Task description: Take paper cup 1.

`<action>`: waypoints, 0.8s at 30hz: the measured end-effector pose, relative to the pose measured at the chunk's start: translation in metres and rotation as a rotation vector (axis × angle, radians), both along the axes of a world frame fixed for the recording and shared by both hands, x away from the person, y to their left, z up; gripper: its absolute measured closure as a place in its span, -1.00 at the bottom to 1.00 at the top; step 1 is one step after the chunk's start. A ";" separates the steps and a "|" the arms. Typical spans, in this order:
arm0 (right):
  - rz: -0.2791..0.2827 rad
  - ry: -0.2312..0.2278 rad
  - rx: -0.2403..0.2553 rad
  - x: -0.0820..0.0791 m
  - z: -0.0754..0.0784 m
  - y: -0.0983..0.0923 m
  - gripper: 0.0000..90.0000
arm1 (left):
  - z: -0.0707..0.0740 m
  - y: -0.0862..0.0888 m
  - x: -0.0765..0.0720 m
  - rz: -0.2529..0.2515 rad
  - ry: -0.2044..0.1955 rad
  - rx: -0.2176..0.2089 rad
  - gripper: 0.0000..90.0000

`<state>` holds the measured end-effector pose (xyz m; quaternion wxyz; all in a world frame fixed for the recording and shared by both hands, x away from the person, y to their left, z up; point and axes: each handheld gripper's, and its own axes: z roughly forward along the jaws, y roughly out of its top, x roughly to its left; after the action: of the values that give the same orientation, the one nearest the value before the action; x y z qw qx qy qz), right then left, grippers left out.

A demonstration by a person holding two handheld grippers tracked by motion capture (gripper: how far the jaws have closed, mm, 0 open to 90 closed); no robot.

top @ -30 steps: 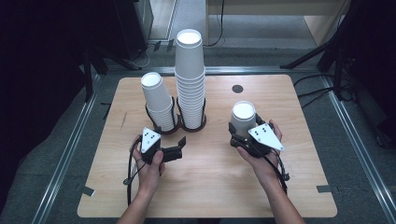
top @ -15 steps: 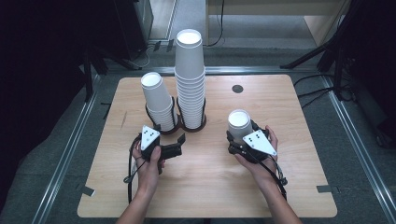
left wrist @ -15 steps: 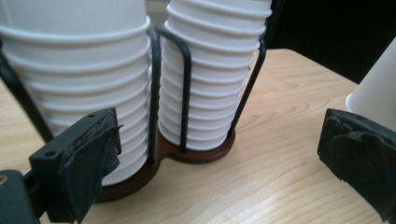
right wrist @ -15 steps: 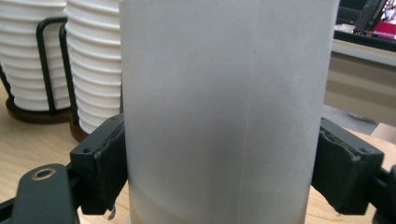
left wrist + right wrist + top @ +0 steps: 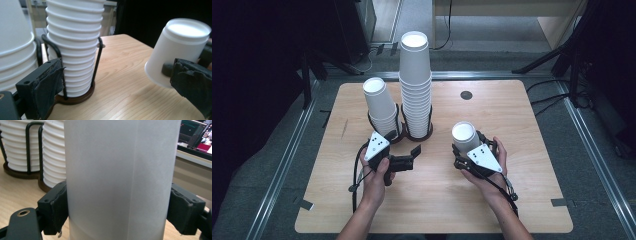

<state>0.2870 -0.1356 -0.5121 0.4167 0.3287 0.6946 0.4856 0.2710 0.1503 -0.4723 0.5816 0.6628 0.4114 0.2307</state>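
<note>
right gripper (image 5: 465,150) pinching upside-down paper cup (image 5: 463,136); left gripper (image 5: 408,154) spread, empty, beside tall cup stack (image 5: 415,85)

I found no writing I could read anywhere. The paper cups (image 5: 414,80) were plain white, with no print or logo on their sides. The grey plates on the grippers carried only small dark dots, not letters or figures. The table (image 5: 522,135) bore no label or mark that I could make out. In the right gripper view a screen (image 5: 197,133) glowed far off at the upper right corner, with coloured patches on it, but it was too small and blurred for me to read any word or number.
</note>
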 end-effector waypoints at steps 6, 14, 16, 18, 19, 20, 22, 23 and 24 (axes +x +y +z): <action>0.004 0.002 -0.036 -0.004 -0.007 -0.002 -0.65 | 0.000 -0.011 0.002 -0.045 0.008 0.005 -1.00; 0.027 0.024 -0.068 -0.002 -0.012 0.000 -0.65 | -0.002 -0.021 0.005 -0.091 0.030 0.003 -1.00; 0.039 0.017 -0.076 -0.002 -0.011 0.001 -0.65 | -0.003 -0.021 0.004 -0.094 0.034 0.004 -1.00; 0.041 0.012 -0.078 -0.002 -0.010 0.002 -0.65 | -0.003 -0.019 0.003 -0.105 0.038 0.001 -1.00; 0.049 0.002 -0.087 -0.001 -0.009 0.003 -0.65 | -0.003 -0.019 0.002 -0.106 0.039 -0.003 -1.00; 0.049 0.002 -0.087 -0.001 -0.009 0.003 -0.65 | -0.003 -0.019 0.002 -0.109 0.039 -0.009 -1.00; 0.050 -0.006 -0.090 0.000 -0.006 0.005 -0.65 | -0.003 -0.019 0.001 -0.116 0.037 -0.015 -1.00; 0.051 -0.007 -0.089 0.000 -0.005 0.005 -0.65 | -0.003 -0.019 0.000 -0.111 0.034 -0.010 -1.00; 0.051 -0.007 -0.089 0.000 -0.005 0.005 -0.65 | -0.003 -0.020 0.000 -0.115 0.035 -0.007 -1.00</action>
<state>0.2874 -0.1303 -0.5174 0.4207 0.2907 0.7221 0.4658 0.2708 0.1305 -0.4751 0.5890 0.6871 0.3835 0.1839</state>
